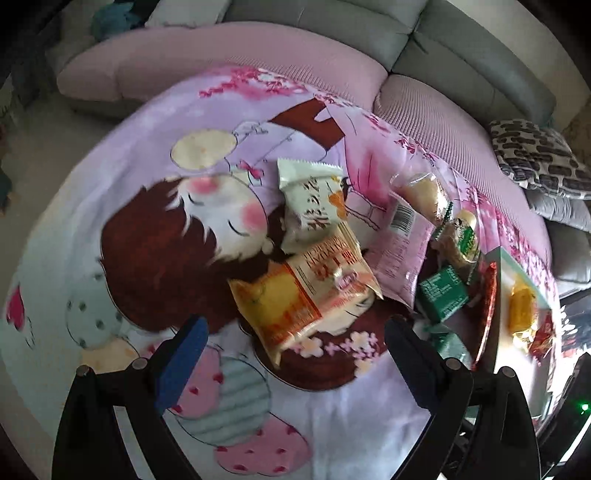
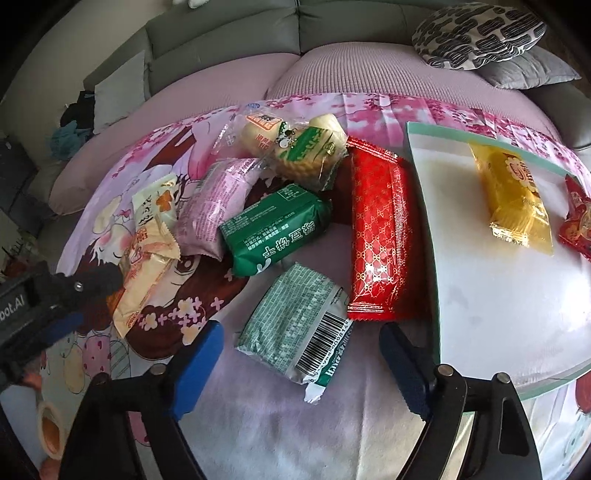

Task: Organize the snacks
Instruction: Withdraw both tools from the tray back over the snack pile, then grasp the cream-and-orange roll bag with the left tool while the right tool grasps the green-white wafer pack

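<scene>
Snack packs lie on a cartoon-print blanket [image 1: 147,240]. My left gripper [image 1: 295,343] is open and empty, its jaws either side of an orange-and-cream pack [image 1: 306,291], with a white pack [image 1: 314,199] beyond. My right gripper [image 2: 301,350] is open and empty over a pale green barcode pack [image 2: 295,328]. Past it lie a dark green pack [image 2: 277,229], a long red pack [image 2: 380,236], a pink pack [image 2: 214,206] and clear-wrapped bread packs [image 2: 295,147]. A white tray [image 2: 480,295] at right holds a yellow pack [image 2: 517,199] and a red pack [image 2: 580,221]. The left gripper [image 2: 74,295] shows at the right view's left edge.
A pink-covered sofa [image 1: 221,62] with grey backrests curves behind the blanket. A black-and-white patterned cushion [image 2: 480,33] and a grey cushion [image 2: 528,70] lie at the back right. The tray's edge [image 1: 517,273] shows at the left view's right side.
</scene>
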The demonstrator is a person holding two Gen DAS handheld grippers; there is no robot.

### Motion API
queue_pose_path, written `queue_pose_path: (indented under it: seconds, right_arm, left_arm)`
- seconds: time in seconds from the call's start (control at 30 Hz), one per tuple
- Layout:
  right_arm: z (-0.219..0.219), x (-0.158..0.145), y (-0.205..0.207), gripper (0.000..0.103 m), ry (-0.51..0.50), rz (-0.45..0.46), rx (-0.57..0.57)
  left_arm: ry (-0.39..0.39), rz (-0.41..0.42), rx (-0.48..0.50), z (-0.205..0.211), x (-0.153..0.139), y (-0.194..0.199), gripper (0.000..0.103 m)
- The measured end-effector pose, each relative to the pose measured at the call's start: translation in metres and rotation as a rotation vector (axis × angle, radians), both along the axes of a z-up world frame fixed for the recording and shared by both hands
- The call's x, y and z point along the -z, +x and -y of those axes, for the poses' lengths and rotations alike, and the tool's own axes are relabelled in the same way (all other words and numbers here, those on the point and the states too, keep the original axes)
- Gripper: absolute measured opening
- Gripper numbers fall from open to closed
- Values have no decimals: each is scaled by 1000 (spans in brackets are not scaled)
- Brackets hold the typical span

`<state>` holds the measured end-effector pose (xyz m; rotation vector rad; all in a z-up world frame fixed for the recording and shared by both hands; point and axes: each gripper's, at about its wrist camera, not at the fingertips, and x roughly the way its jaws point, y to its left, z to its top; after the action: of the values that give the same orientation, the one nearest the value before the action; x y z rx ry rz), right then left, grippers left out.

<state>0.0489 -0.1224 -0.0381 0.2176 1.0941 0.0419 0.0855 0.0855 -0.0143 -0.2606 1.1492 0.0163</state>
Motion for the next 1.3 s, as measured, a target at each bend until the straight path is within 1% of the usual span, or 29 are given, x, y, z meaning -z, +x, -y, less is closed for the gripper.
queue_pose_path:
  seconds: [0.03,0.07,0.13,0.23,0.27,0.3,0.37,0.47,0.53,0.63,0.73,0.8,0.83,0.87,1.1,1.17,1.3]
  right_arm:
    - [0,1,0,88,4,-1,2]
    - [1,2,1,88,9,-5,4]
    - [3,4,2,88,15,-15,10]
    - [4,6,4,88,20,-22,15]
    - [4,7,4,88,21,-23,14]
    - [5,7,5,88,21,-23,14]
    - [5,7,5,88,24,-21,11]
    - [4,7,5,88,27,-20,8]
    - [4,7,5,88,30,-19,6]
    - [2,7,6,88,40,-17,-4]
    - [-1,8,8,88,43,-15,-12]
    - [-2,9,9,87,45,-9,-14]
    - [-3,9,9,86,47,-3,-17]
    - [-4,9,10,83,49,2,-22]
    - [-7,9,13,78,55,16,-35]
    - [-8,9,14,77,49,19,-39]
    - [-7,11,16,75,32,18,-33]
  left_arm:
    - [20,0,17,1,1,5,96]
    - [68,0,54,4,1,8,96]
    - [121,5,103,11,4,18,96]
    - [85,0,169,12,9,18,96]
    - [87,-8,184,15,12,21,96]
    - [106,-16,192,18,17,25,96]
    - [172,-32,189,21,22,27,96]
    - [268,-46,155,18,31,34,96]
    - [282,-47,144,15,35,39,96]
    - [277,-44,124,10,39,44,96]
    - [239,-56,102,6,43,47,96]
    - [213,-65,97,4,43,48,94]
    - [205,-67,96,3,43,46,89]
    - [193,-72,95,2,43,45,81]
    - [130,-87,94,3,41,35,70]
    - [130,-90,108,6,39,32,66]
    - [138,-89,123,12,36,26,64]
